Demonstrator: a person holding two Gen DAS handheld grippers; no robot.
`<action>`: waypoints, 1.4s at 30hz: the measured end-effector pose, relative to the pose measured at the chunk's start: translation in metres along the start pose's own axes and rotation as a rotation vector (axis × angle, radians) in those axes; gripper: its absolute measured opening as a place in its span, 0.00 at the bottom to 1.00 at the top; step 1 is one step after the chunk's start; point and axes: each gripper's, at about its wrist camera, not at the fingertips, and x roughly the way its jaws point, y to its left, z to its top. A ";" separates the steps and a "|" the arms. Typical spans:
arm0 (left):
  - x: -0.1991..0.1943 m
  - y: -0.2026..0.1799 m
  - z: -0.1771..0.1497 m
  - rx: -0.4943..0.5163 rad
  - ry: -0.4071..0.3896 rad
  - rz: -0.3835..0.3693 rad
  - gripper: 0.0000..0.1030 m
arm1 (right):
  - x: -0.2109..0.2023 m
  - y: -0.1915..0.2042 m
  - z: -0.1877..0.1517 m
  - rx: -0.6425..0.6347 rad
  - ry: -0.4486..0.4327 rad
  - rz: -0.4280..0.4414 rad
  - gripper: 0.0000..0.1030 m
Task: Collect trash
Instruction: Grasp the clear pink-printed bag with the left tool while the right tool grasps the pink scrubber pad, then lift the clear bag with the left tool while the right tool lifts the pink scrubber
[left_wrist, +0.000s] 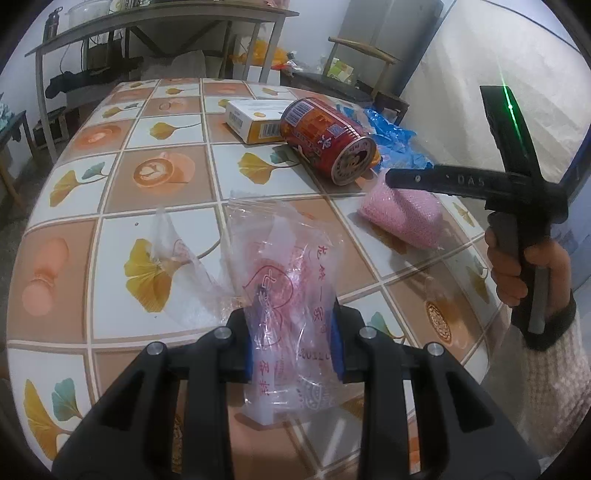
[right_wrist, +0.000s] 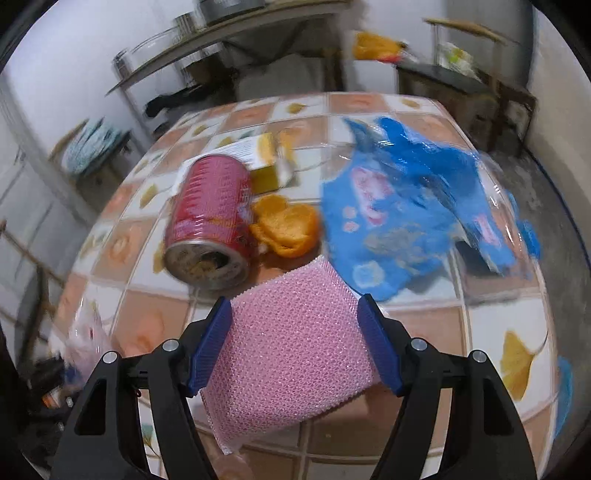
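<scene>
The left gripper (left_wrist: 295, 338) is clenched on a clear plastic bag (left_wrist: 284, 280) with red printing — its blue pads press the crumpled film from both sides, and the bag's loose end spreads over the tiled worktop (left_wrist: 173, 122).

The right gripper (right_wrist: 295, 341) grasps a pink mesh scouring pad (right_wrist: 291, 350), the pads set against its two long edges; the wide pad fills the space between the fingers.

Taking the red can (right_wrist: 212, 221) as landmark: it lies on its side near the middle of the worktop, open end toward the cameras. A yellow and white box (left_wrist: 255, 120) sits just behind it, touching or nearly so. A piece of orange peel (right_wrist: 286, 229) lies right beside the can, between it and a crumpled blue plastic wrapper (right_wrist: 406, 210). The pink pad is in front of the can, near it, and the clear bag is further forward still, well apart from it.

A hand (left_wrist: 517, 273) in a knitted sleeve holds the right gripper's handle.
</scene>
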 end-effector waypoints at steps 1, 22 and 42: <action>0.001 0.001 0.000 0.002 0.000 -0.006 0.27 | -0.001 0.003 0.000 -0.033 0.016 0.012 0.67; 0.001 0.005 -0.001 -0.012 -0.012 -0.046 0.28 | -0.073 0.016 -0.063 0.010 0.077 0.241 0.79; 0.001 0.005 -0.002 -0.025 -0.015 -0.055 0.28 | -0.017 0.063 -0.052 -0.047 0.129 0.035 0.83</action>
